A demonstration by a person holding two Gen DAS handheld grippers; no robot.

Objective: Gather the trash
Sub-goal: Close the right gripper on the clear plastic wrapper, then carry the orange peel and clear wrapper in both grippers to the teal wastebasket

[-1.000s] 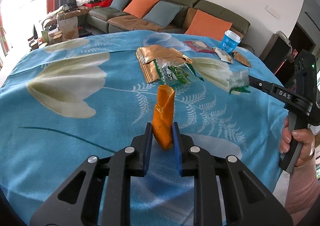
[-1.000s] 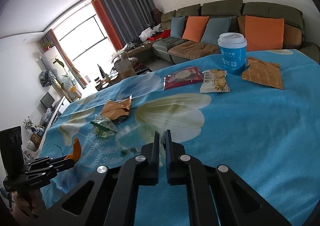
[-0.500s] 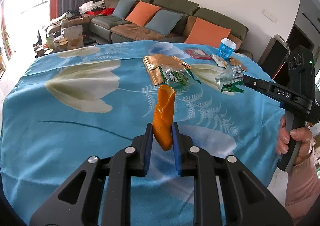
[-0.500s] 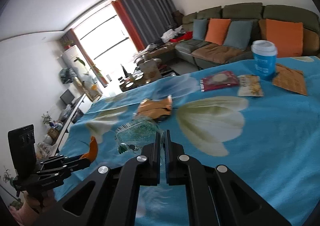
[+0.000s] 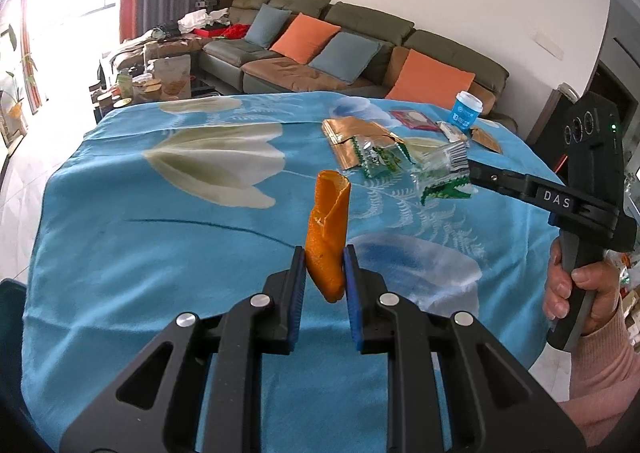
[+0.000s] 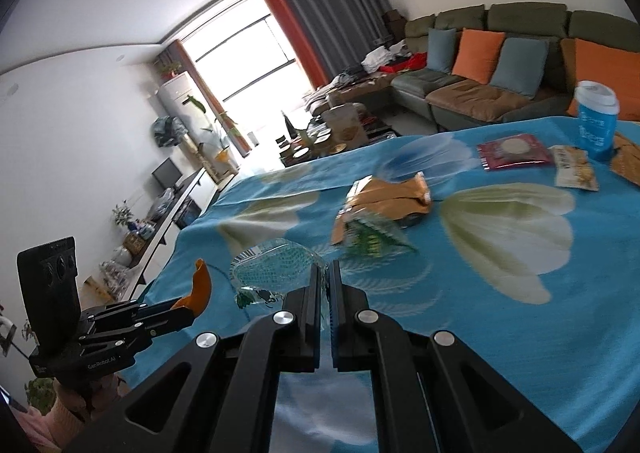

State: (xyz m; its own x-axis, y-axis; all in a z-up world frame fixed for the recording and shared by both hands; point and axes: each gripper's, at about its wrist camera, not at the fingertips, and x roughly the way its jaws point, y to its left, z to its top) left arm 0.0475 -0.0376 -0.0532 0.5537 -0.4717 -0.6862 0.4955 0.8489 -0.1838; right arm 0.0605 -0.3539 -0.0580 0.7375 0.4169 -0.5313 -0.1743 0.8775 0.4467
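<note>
An orange peel stands upright in my left gripper, which is shut on its lower end above the blue flowered tablecloth. The same peel and left gripper show at the lower left of the right wrist view. My right gripper is shut on a clear wrapper with green print, held off the cloth; from the left wrist view that wrapper hangs at the right gripper's tip. On the cloth lie a gold wrapper and a second clear green wrapper.
At the far right of the table stand a blue paper cup, a red packet, a snack packet and a brown packet. A sofa with orange and blue cushions lies beyond. A hand grips the right handle.
Both grippers have drawn back from the table with their loads, so more of the cloth and room shows. The clear wrapper has been lifted off the cloth and swung left toward the peel.
</note>
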